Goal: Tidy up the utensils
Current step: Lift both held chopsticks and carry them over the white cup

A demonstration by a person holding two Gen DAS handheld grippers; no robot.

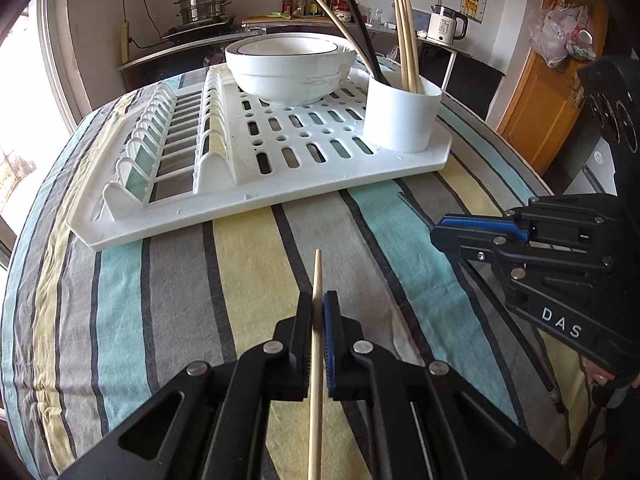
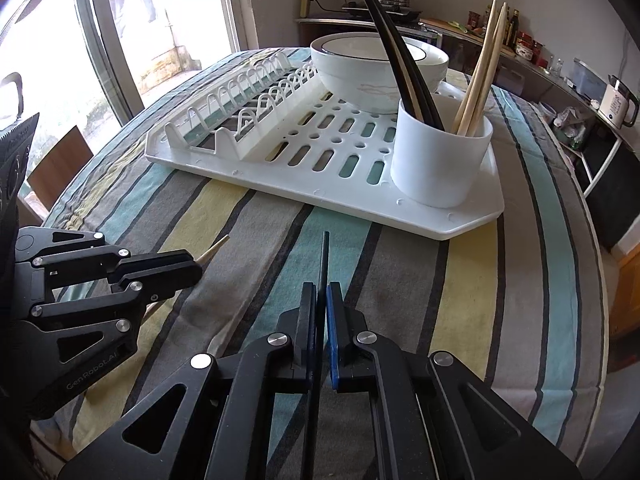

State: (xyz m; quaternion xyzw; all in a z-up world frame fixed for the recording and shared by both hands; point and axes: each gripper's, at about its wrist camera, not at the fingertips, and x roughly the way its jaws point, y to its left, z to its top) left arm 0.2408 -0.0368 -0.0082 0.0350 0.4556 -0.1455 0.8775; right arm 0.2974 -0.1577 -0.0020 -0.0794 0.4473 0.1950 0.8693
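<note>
My left gripper point(image 1: 319, 308) is shut on a pale wooden chopstick point(image 1: 317, 276) whose tip points toward the rack. A black chopstick point(image 2: 324, 256) is clamped in my right gripper point(image 2: 321, 300), which is shut on it. Both hover over the striped tablecloth, in front of a white dish rack point(image 1: 304, 184) point(image 2: 360, 204). At the rack's right corner stands a white utensil cup point(image 1: 402, 116) point(image 2: 440, 160) holding several wooden chopsticks point(image 1: 406, 44) point(image 2: 480, 76) and black chopsticks point(image 2: 404, 68). The right gripper point(image 1: 440, 236) shows at the right of the left wrist view; the left gripper point(image 2: 198, 270) shows at the left of the right wrist view.
White bowls point(image 1: 290, 68) point(image 2: 376, 68) are stacked at the back of the rack. Its plate slots point(image 1: 168, 140) on the left hold nothing. A kitchen counter with a steamer pot point(image 1: 204, 6), bottles and a kettle point(image 1: 446, 24) lies behind the table. A window is at the left.
</note>
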